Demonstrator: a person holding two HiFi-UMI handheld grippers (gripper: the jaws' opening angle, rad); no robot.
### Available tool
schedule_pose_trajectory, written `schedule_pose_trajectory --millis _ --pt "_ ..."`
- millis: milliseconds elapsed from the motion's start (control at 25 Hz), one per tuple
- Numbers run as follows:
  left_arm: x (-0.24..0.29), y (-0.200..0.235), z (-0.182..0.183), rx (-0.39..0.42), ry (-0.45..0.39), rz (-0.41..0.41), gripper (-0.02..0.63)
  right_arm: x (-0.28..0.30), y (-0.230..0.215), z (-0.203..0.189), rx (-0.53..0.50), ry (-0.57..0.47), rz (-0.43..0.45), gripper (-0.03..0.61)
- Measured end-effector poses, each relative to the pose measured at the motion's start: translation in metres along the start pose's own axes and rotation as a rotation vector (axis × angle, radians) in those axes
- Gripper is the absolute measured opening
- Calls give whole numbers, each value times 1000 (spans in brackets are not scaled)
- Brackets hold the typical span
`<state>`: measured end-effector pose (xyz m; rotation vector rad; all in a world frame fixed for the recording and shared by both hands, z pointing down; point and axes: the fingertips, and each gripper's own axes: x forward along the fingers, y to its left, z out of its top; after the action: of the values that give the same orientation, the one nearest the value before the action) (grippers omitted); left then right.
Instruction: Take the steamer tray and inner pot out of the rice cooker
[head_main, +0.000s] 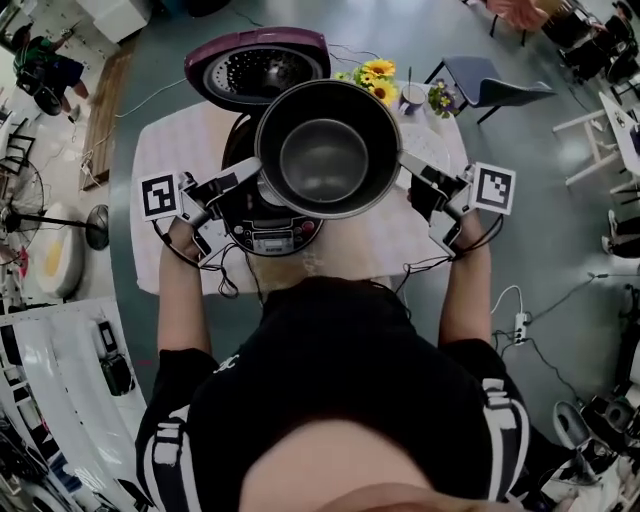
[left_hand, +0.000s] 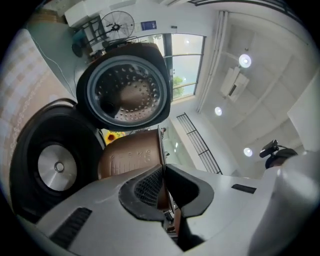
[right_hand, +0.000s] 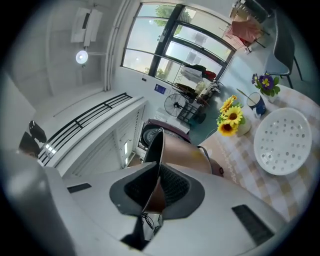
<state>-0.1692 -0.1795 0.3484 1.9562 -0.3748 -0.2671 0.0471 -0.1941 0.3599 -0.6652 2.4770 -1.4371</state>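
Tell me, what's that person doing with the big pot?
A person holds the inner pot up above the open rice cooker. The left gripper and the right gripper each pinch its rim, on opposite sides. The white steamer tray already lies on the table.
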Motion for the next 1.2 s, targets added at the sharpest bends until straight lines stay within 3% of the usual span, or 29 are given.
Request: schedule_pose_trajectory --millis 360,680,880,1200 --pt "98 -18 -73 -7 50 -1 15 -119 -25 16 11 -38 -25 17" --pt "145 -9 -131 -33 82 80 15 -178 -59 11 21 -5 -40 17" --pt "163 2 -166 -77 60 113 15 -205 -84 0 53 55 -30 17" --pt "179 25 -210 -107 84 162 15 -227 -119 -24 117 109 -84 17"
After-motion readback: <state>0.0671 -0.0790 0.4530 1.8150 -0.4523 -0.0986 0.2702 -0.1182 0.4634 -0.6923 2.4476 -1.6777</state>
